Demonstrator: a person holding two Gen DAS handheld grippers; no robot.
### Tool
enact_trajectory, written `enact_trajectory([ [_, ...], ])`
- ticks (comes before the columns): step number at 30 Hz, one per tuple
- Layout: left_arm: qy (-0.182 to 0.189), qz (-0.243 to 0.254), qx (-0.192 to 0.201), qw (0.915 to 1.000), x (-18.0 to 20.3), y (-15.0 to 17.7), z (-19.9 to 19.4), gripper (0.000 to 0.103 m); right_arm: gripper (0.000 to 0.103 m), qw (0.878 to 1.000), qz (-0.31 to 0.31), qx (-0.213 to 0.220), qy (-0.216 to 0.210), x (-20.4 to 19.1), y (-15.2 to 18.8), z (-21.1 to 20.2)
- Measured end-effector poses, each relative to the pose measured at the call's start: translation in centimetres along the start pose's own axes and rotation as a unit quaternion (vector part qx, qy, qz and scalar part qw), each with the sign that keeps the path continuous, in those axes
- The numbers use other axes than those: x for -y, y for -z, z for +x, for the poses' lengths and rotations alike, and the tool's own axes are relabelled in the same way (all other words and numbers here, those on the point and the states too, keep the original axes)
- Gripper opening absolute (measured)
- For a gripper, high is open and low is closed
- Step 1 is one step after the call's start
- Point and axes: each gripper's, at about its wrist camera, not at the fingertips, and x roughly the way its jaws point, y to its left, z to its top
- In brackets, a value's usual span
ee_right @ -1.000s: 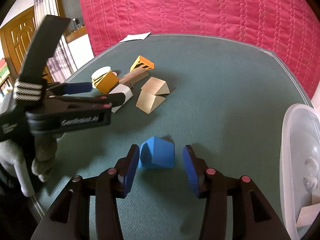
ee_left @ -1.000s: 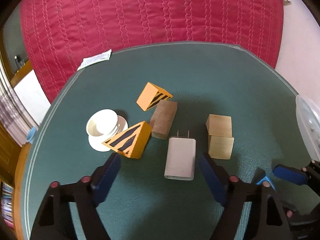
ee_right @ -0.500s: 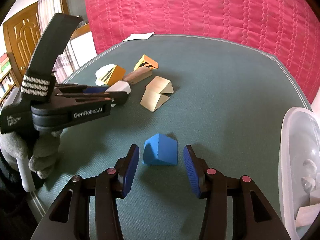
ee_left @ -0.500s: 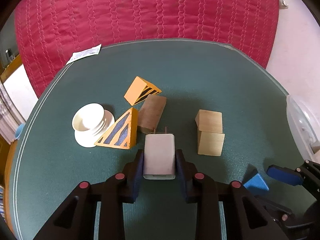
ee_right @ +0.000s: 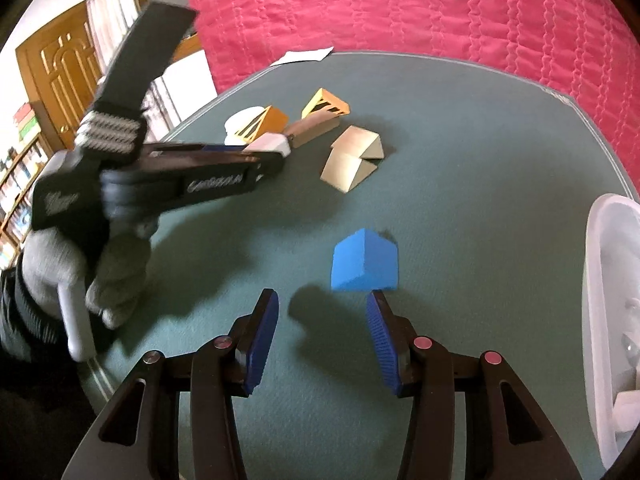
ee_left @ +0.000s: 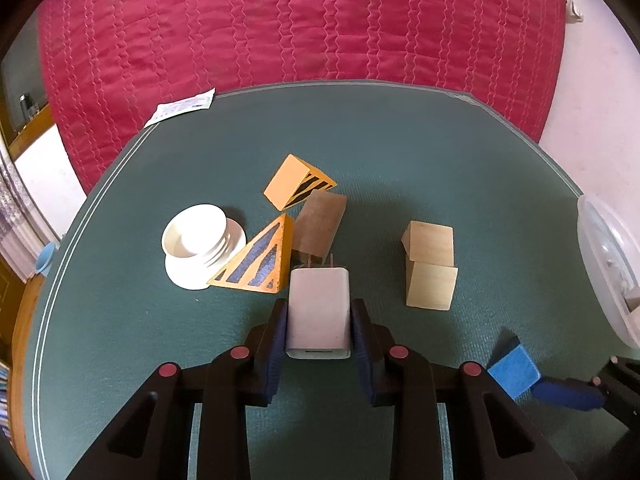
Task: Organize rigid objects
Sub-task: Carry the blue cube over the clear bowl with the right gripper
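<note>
My left gripper [ee_left: 319, 316] is shut on a white wall charger [ee_left: 319, 312], its prongs pointing away toward a brown block [ee_left: 319, 220]. From the right wrist view the left gripper [ee_right: 276, 152] holds the charger [ee_right: 267, 145] just above the green table. My right gripper [ee_right: 322, 312] is open, its fingertips just short of a blue block [ee_right: 364, 260] that lies on the table; the block also shows in the left wrist view [ee_left: 513, 369].
Two orange striped wedges [ee_left: 256, 262] [ee_left: 298, 186], a white cup on a saucer [ee_left: 196, 234] and two pale wooden blocks [ee_left: 430, 266] lie mid-table. A clear plastic bin [ee_right: 612, 320] stands at the right edge. A paper packet [ee_left: 182, 106] lies at the far edge.
My left gripper closed on the white charger and has lifted it slightly. My right gripper has drawn back from around the blue block and stayed open.
</note>
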Motion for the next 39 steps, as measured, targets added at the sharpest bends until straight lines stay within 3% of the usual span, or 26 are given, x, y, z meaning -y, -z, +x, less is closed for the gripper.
enact_trajectory([
  [5,0.0,-0.001,0.0,1.0,-0.1,0.0,-0.1,0.032,0.048,0.999,0.014,0.006,0.03,0.4,-2.2,1.5],
  [15,-0.002,-0.009,-0.005,0.9999,-0.7,0.0,0.1,0.032,0.047,0.994,-0.02,0.017,0.105,-1.0,-3.7,3.3],
  [18,0.0,-0.008,-0.002,1.0,-0.6,0.1,0.0,0.032,0.039,0.993,-0.019,0.018,0.114,-0.8,-3.7,3.2],
  [30,0.008,-0.008,0.003,0.9999,-0.3,0.2,-0.4,0.032,0.035,0.995,0.004,0.037,0.09,0.7,-2.4,0.7],
  [39,0.015,-0.001,0.012,0.9998,0.3,0.3,-1.5,0.032,0.035,0.993,0.021,0.068,0.094,1.6,-2.4,-2.3],
])
